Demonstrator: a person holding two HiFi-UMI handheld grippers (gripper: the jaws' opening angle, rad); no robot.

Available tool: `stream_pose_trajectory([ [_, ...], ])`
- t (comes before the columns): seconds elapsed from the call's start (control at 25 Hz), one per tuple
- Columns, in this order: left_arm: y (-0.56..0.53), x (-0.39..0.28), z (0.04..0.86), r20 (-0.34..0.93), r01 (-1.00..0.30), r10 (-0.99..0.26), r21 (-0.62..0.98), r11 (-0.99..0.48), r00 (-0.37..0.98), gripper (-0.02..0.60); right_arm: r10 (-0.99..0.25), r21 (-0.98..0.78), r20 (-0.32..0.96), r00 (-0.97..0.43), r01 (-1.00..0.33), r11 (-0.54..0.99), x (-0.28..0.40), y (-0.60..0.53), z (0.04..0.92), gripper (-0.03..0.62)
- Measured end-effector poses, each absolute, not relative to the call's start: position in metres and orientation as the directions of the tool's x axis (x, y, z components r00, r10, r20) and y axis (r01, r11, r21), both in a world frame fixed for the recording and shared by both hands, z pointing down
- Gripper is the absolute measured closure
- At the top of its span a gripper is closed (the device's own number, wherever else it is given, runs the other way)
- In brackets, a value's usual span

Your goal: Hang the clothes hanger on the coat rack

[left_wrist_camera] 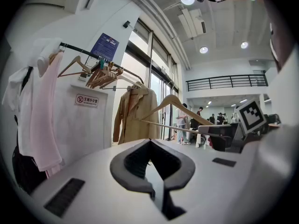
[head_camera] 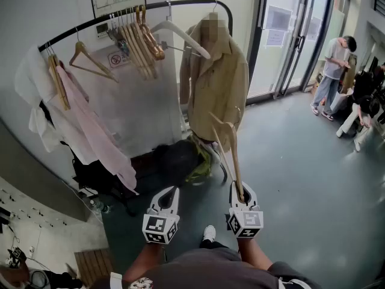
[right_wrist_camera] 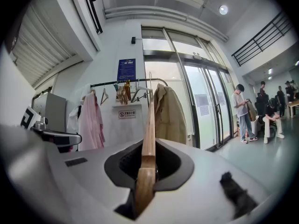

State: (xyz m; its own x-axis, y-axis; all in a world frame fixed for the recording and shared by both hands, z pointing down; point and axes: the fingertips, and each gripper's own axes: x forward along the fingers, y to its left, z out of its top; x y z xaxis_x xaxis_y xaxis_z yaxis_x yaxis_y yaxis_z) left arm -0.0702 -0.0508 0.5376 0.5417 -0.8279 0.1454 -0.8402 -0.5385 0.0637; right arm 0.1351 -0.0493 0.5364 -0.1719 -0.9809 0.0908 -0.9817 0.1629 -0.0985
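Observation:
My right gripper (head_camera: 240,192) is shut on one end of a wooden clothes hanger (head_camera: 231,152), which rises from the jaws toward the rack. In the right gripper view the hanger (right_wrist_camera: 148,120) stands edge-on between the jaws of that gripper (right_wrist_camera: 148,146). The coat rack's black rail (head_camera: 120,14) curves across the top, well above and beyond both grippers. My left gripper (head_camera: 171,192) is level beside the right one, jaws together with nothing in them. In the left gripper view the held hanger (left_wrist_camera: 173,101) shows to the right, beyond the left gripper (left_wrist_camera: 152,146).
On the rail hang a pink garment (head_camera: 90,125), several bare wooden hangers (head_camera: 141,41), a white hanger (head_camera: 180,35) and a beige coat (head_camera: 216,77). Dark bags (head_camera: 162,161) lie under the rack. Glass doors (head_camera: 289,35) and people (head_camera: 334,71) are at the right.

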Motion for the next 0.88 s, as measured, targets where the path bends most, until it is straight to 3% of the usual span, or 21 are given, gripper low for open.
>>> stream_pose_trajectory([
  [0.32,-0.119,-0.034,0.532,0.158,-0.862,-0.848,0.059,-0.503,0.506,0.58,-0.97,-0.095,0.099,-0.222,-0.973,0.213,0.168,-0.129,0.534,0.551],
  [0.88,-0.196,-0.033,0.536,0.163,-0.885,-0.87,0.079,-0.458,0.465,0.58,-0.96,-0.085,0.07,-0.272,-0.96,0.266,0.176,-0.236,0.516,0.551],
])
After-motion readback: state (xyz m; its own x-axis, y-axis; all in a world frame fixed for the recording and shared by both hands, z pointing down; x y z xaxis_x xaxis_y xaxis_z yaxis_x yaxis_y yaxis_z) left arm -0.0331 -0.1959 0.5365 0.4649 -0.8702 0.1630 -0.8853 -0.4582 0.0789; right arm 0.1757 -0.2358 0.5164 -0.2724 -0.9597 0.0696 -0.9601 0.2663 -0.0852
